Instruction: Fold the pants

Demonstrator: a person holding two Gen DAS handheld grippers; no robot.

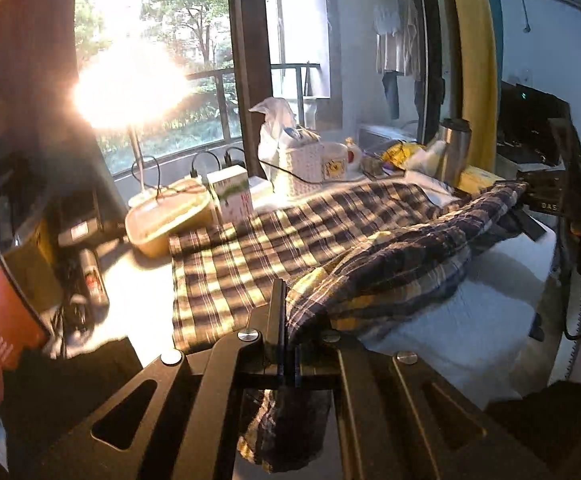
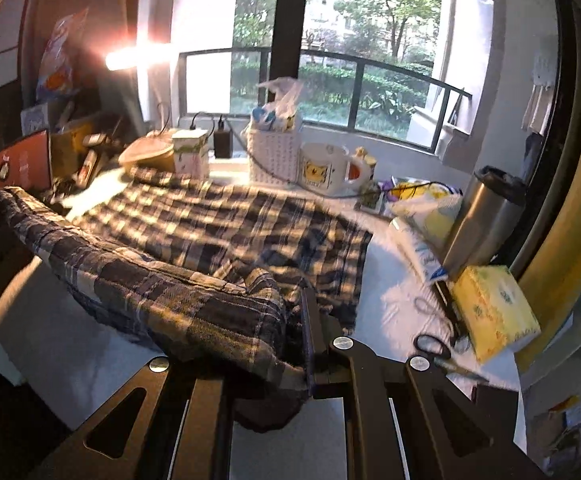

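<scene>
Both grippers clamp the same plaid pants (image 1: 274, 248) at a near edge: the left gripper (image 1: 286, 320) pinches one corner of the fabric, the right gripper (image 2: 310, 320) the other, so a raised fold sags between them. Ahead of the fingers the rest of the pants lies flat on the white table (image 2: 386, 280), short of a mug (image 2: 326, 170) and woven basket (image 2: 274, 156).
</scene>
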